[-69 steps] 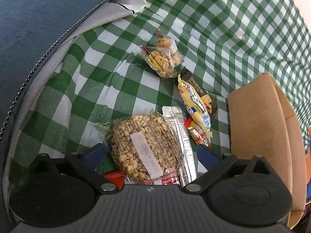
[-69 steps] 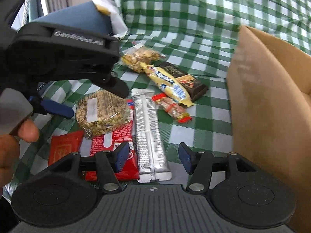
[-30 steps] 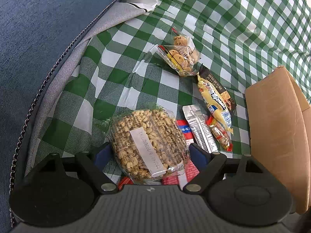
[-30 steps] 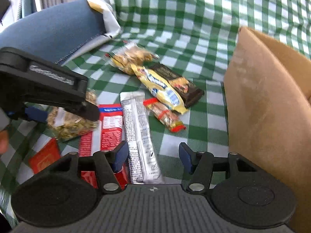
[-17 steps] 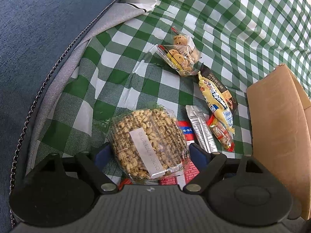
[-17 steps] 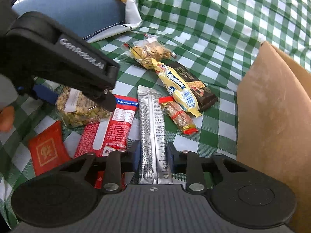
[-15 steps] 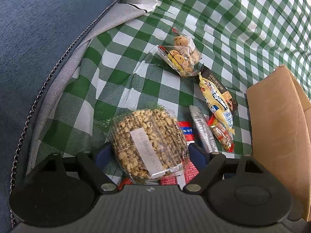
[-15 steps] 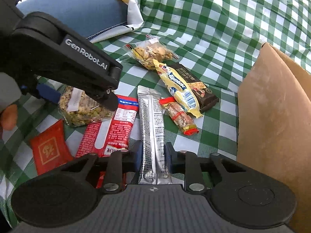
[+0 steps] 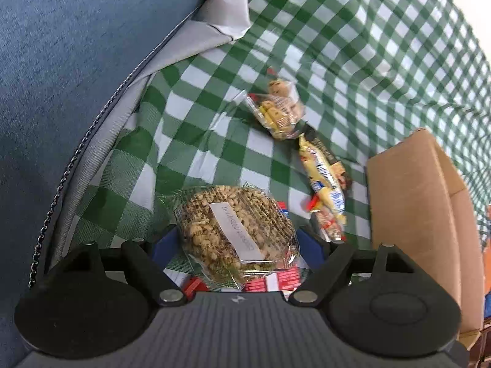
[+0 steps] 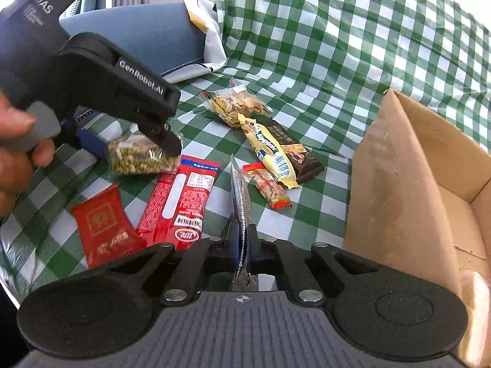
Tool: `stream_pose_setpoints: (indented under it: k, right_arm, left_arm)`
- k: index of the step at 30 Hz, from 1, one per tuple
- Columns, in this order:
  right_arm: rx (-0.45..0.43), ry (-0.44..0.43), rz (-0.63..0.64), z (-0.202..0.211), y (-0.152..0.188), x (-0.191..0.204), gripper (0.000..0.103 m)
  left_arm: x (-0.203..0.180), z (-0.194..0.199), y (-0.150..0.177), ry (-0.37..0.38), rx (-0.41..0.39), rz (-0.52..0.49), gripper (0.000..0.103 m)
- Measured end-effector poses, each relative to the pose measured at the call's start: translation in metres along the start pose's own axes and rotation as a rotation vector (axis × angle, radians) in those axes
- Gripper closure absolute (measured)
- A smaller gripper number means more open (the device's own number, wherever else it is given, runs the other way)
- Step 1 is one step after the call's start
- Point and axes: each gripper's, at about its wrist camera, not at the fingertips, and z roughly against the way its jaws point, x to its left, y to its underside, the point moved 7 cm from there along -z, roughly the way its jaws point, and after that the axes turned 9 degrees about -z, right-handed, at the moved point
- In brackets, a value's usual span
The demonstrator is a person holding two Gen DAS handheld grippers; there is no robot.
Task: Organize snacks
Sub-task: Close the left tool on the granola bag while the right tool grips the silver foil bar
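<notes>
Right gripper clamped tight on the silver snack sachet, edge-on between the blue pads, low centre of the right wrist view, lifted off the green checked cloth. Left gripper spread wide around the round puffed-grain cake pack, pads against both sides, pack filling the lower middle of the left wrist view. Same pack seen from the right wrist view at centre left, hanging clear of the cloth, though hard to say for sure with the blur. Person's hand at the far left edge, wrapped on the left gripper's handle.

On the cloth, centre of the right wrist view: long red packet lying flat, small red pouch just left of it. Right of the sachet, small red-ended candy bar, touching the yellow wafer bar, which overlaps the dark chocolate bar. Clear bag of small biscuits just above those, touching the yellow bar's top end.

Open cardboard box standing at the right side of both views, well clear of the sachet. Blue cushion filling the upper left of the left wrist view, white paper bag beside it.
</notes>
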Motion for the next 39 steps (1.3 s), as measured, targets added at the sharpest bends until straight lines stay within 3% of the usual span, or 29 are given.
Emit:
stream_pose_setpoints:
  k: [5, 7, 14, 17, 19, 25, 31, 39]
  right_arm:
    - [0.004, 0.01, 0.018, 0.012, 0.009, -0.002, 0.099]
    - [0.02, 0.012, 0.034, 0.018, 0.018, 0.001, 0.099]
    - [0.149, -0.068, 0.019, 0.028, 0.053, 0.015, 0.095]
    - [0.133, -0.103, -0.017, 0.031, 0.052, 0.013, 0.086]
    - [0.14, -0.105, -0.059, 0.028, 0.051, 0.008, 0.073]
    - [0.139, -0.102, -0.121, 0.013, 0.047, 0.004, 0.058]
    - [0.165, -0.087, -0.156, -0.003, 0.048, -0.001, 0.054]
    - [0.162, -0.09, -0.189, -0.008, 0.046, -0.004, 0.055]
  left_arm:
    - [-0.012, 0.0, 0.006, 0.121, 0.044, -0.005, 0.017]
    - [-0.017, -0.002, 0.011, 0.135, 0.076, -0.025, 0.017]
    - [-0.023, -0.009, 0.031, 0.048, 0.159, -0.088, 0.017]
    - [-0.023, -0.008, 0.031, 0.038, 0.155, -0.086, 0.016]
    - [-0.022, -0.009, 0.03, 0.036, 0.147, -0.071, 0.014]
    - [-0.019, -0.013, 0.028, 0.018, 0.158, -0.044, 0.008]
    - [-0.022, -0.017, 0.026, 0.019, 0.155, -0.023, 0.006]
    - [-0.034, -0.023, 0.026, -0.021, 0.159, -0.09, 0.002]
